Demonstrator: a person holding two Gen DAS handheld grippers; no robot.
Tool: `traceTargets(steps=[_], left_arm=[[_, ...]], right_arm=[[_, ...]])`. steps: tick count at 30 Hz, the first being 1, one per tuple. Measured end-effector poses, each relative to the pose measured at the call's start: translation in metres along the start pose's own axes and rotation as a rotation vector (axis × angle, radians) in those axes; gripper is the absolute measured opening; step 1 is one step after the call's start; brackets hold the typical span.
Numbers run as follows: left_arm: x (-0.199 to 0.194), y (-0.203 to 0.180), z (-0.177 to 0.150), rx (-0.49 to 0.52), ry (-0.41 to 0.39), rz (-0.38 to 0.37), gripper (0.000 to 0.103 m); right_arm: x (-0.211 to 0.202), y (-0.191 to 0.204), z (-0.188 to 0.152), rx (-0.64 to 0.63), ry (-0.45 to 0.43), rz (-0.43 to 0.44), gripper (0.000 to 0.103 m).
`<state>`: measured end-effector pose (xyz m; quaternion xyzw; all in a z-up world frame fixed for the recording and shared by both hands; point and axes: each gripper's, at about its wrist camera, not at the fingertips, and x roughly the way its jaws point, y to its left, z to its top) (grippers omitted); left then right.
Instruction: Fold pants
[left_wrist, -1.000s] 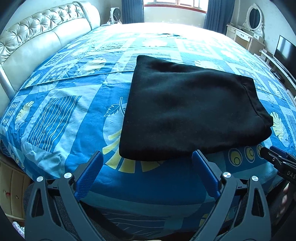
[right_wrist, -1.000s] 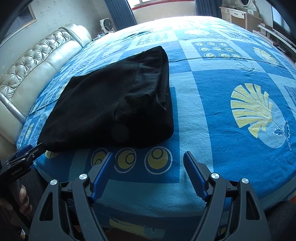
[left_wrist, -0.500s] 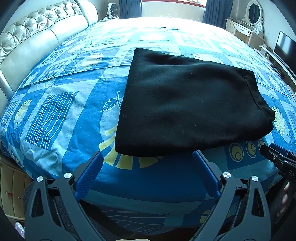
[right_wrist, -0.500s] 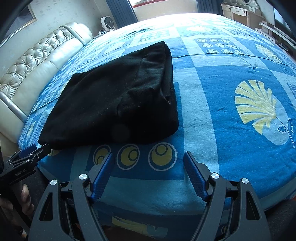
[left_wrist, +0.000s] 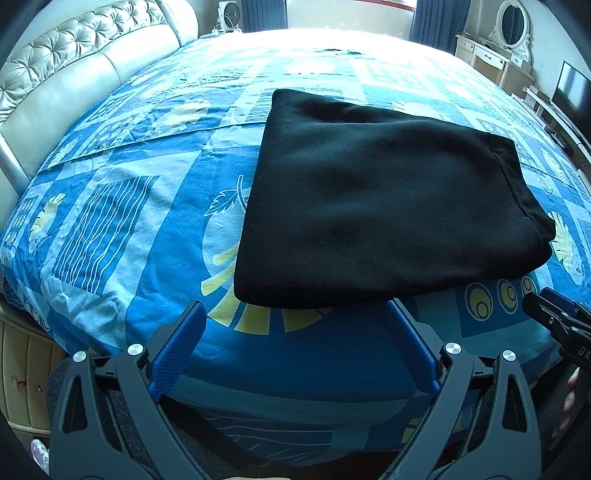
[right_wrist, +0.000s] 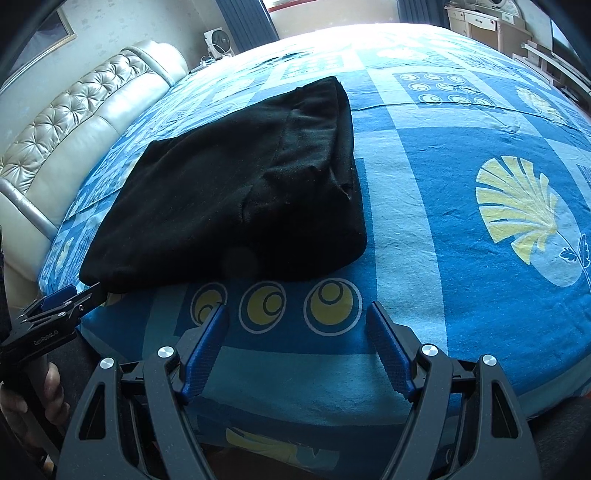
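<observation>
Black folded pants (left_wrist: 388, 206) lie on the bed (left_wrist: 122, 206).

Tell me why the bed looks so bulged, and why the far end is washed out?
Left wrist view: the fisheye lens bows the bedspread, and window light bleaches its far end; the black pants lose detail. Right wrist view: same bulge, glare at the top, and dark corners from the lens rim.

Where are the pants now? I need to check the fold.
The pants lie folded on the bedspread, ahead of both open grippers, near the bed's front edge.
</observation>
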<state>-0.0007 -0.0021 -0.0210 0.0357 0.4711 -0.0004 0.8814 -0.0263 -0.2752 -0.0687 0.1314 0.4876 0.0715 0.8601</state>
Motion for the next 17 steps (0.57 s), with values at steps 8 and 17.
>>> traceTargets(steps=[8, 17], left_arm=[[-0.011, 0.015, 0.012, -0.095, -0.058, -0.102, 0.097], [0.019, 0.122, 0.122, -0.153, -0.234, 0.100, 0.098]], right_arm=[[0.000, 0.000, -0.001, 0.008, 0.000, 0.011, 0.076], [-0.029, -0.008, 0.089, -0.012, -0.177, 0.043, 0.086]])
